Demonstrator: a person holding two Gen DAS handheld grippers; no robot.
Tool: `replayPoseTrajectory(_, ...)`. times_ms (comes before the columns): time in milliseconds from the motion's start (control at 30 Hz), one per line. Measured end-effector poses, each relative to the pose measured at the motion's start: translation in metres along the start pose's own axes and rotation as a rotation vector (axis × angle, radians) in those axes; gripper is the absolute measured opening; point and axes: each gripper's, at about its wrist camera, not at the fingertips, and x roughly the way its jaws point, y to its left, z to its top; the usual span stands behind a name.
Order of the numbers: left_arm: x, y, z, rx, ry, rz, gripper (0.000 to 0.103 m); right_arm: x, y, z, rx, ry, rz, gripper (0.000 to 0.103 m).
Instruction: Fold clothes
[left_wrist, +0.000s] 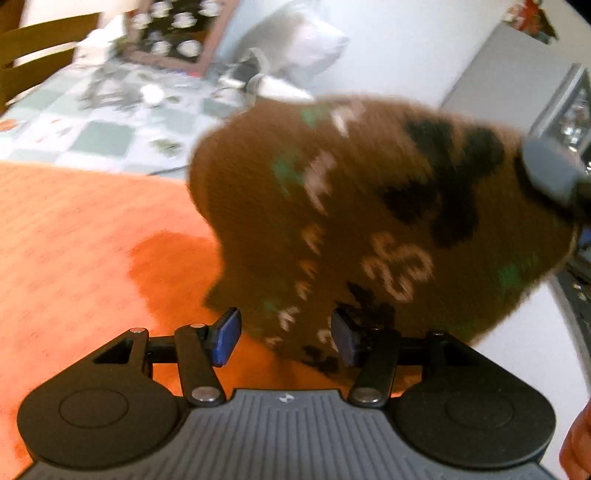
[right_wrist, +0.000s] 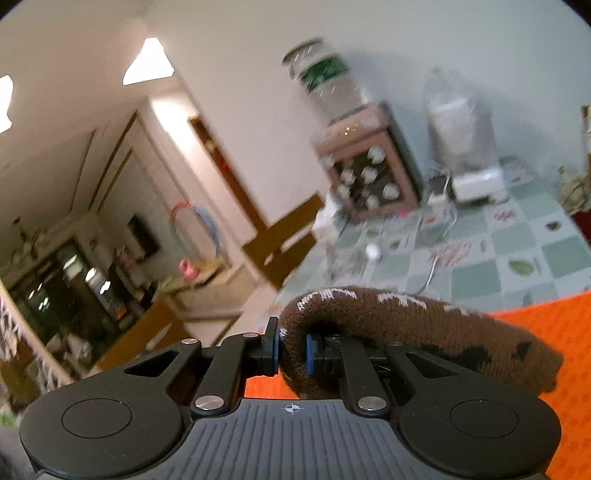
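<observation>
A brown knitted sweater (left_wrist: 369, 206) with white, green and black patterns hangs in the air over the orange cloth (left_wrist: 74, 240), blurred by motion. Its lower edge dangles just in front of my left gripper (left_wrist: 284, 338), whose blue pads stand apart with nothing pressed between them. In the right wrist view a thick fold of the same sweater (right_wrist: 406, 325) is pinched between the blue pads of my right gripper (right_wrist: 291, 354), which is shut on it and lifted above the orange cloth (right_wrist: 554, 332). The right gripper's body (left_wrist: 554, 173) shows at the sweater's upper right corner.
Beyond the orange cloth lies a green-and-white checked tablecloth (left_wrist: 92, 122) with small items and cables. A pink cabinet with cups (right_wrist: 369, 170), a white plastic bag (right_wrist: 458, 125) and wooden chairs (right_wrist: 284, 240) stand behind. A fingertip (left_wrist: 576, 443) shows at the lower right.
</observation>
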Motion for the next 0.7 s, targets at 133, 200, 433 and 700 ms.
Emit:
replayPoseTrajectory(133,-0.029,0.035,-0.019,-0.062,0.001,0.097,0.062,0.009,0.004,-0.032,-0.023,0.14,0.059,0.015)
replayPoseTrajectory(200,-0.052,0.052,-0.026,-0.098,-0.009,0.151,0.062,0.012,0.013,-0.05,-0.056,0.205,0.096,0.015)
replayPoseTrajectory(433,-0.1,0.081,-0.045,-0.167,-0.039,0.287,0.063,0.03,0.049,-0.105,-0.231,0.388,0.184,0.017)
replayPoseTrajectory(700,-0.121,0.081,-0.054,-0.151,-0.031,0.341,0.063,0.046,0.049,-0.144,-0.244,0.512,0.228,0.024)
